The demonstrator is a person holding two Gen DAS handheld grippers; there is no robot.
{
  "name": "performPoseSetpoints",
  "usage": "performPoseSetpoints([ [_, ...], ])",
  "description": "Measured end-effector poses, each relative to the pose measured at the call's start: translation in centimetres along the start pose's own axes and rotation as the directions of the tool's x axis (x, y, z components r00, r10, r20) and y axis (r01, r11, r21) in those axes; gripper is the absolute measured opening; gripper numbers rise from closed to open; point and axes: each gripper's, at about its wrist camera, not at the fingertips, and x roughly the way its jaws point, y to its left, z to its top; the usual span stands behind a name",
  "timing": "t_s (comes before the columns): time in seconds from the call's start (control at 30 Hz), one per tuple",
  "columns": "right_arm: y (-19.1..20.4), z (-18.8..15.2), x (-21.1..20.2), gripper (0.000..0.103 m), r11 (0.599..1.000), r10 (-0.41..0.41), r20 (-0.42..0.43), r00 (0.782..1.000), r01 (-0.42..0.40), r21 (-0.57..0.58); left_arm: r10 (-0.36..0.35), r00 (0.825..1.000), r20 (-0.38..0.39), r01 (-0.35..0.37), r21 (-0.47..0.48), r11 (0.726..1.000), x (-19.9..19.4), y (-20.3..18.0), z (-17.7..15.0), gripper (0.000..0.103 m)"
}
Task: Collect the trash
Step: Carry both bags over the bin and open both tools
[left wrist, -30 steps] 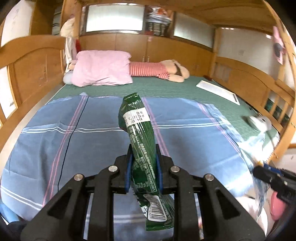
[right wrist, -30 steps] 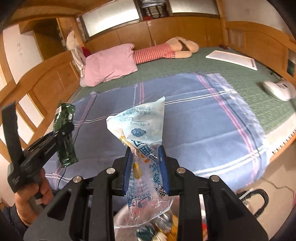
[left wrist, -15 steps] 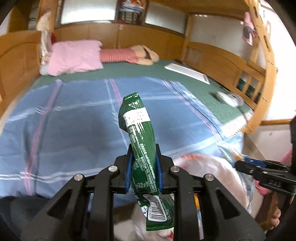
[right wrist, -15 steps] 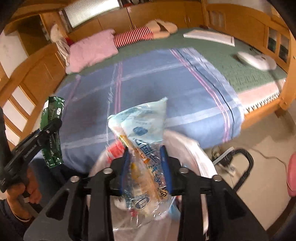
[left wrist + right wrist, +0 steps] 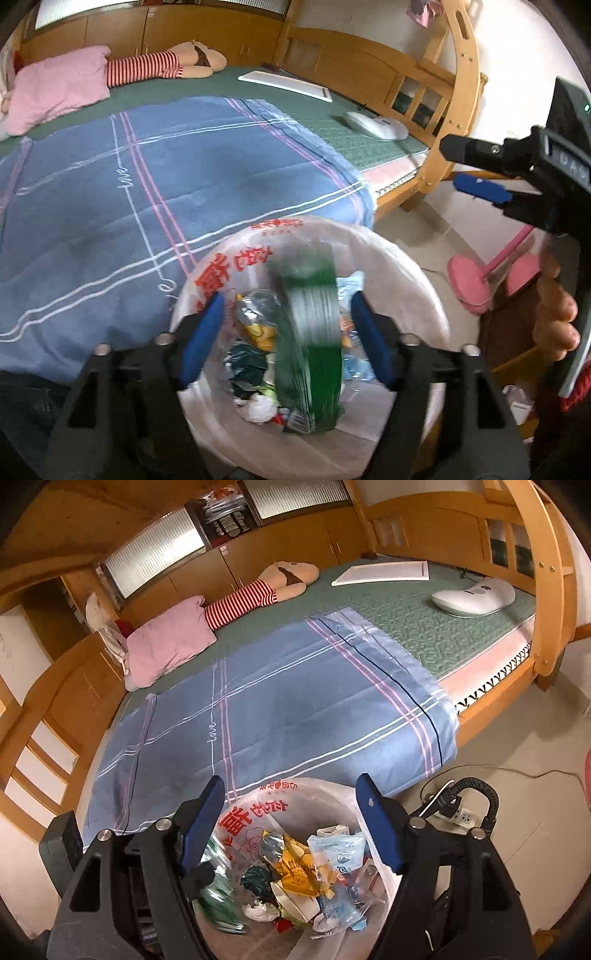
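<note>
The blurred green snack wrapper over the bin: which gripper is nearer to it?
Left. The left gripper has its open jaws either side of the green snack wrapper; the right gripper, also open, is beside it.

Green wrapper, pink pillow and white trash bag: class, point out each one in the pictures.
green wrapper (image 5: 310, 332): left wrist view, middle of its blurred body.
pink pillow (image 5: 170, 638): right wrist view, centre of its top face.
white trash bag (image 5: 399, 254): left wrist view, far right rim.

Both the left claw and right claw have sprung apart, the green packet and clear wrapper now dropped into the bin bag
</note>
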Motion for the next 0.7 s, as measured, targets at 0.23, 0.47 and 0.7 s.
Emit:
performPoseSetpoints([
  [0.23,2.1,-1.4,-0.5,0.083,0.988,-0.146,0.036,0.989,0.148,-0.046,0.436,0.897,0.069,-0.430,-0.090,0.898,-3.8,1.9,1.2,0.087],
  [0.47,6.9,-2.3,-0.7,0.090,0.945,-0.193,0.106,0.975,0.214,-0.247,0.561,0.802,0.207,-0.532,-0.182,0.827,-10.4,1.7,2.3,0.100],
  [0.7,9.5,-2.3,-2.3,0.094,0.927,-0.176,0.177,0.968,0.223,-0.301,0.556,0.794,0.245,-0.512,-0.225,0.829,-14.6,1.0,1.9,0.100],
])
